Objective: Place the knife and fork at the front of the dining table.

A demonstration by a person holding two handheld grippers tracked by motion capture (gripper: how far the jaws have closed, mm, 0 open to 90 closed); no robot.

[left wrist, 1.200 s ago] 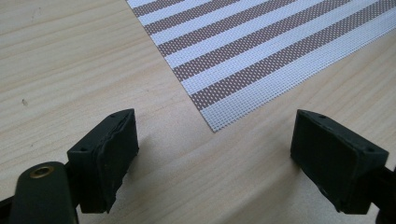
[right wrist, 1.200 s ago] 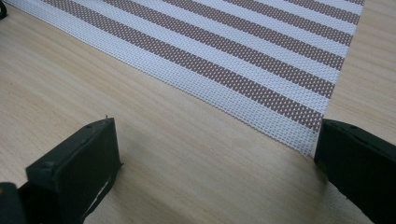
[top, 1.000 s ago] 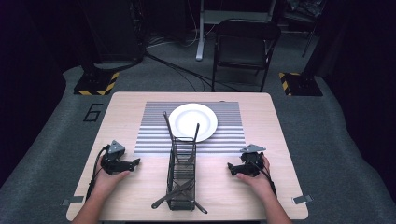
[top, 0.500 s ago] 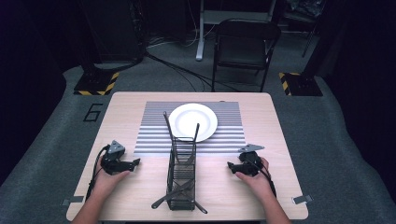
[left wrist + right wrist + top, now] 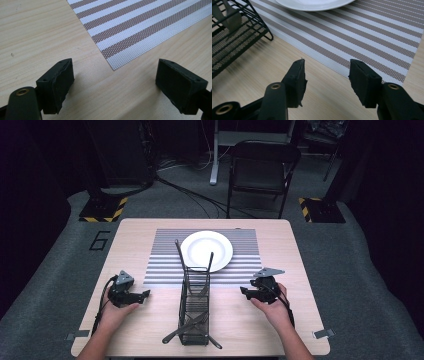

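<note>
At the near edge of the table, the black wire rack stands between the two hands, its long axis running from the near edge toward the far one. What looks like cutlery lies in its near end, handles poking out past the base on both sides; the pieces cannot be told apart. The step in hand is judged to be a first reach into that rack. It would best be made from the side or from above, through an open gap in the wires, with the jaws already spread and lined up across a handle, not along it, so that the wires are not struck and the rack is not dragged.

The left gripper is held low over the bare wood toward the near left corner, its jaws pointing inward at the rack. Its jaws stand wide apart with nothing between them; ahead of them lies the near left corner of the striped mat.

The right gripper is held at matching depth on the right side, pointing inward, jaws parted and empty. Ahead of them the mat's edge is crossed, with the rack's foot to one side.

Farther off, the white plate rests on the mat, just behind the rack's far end.
</note>
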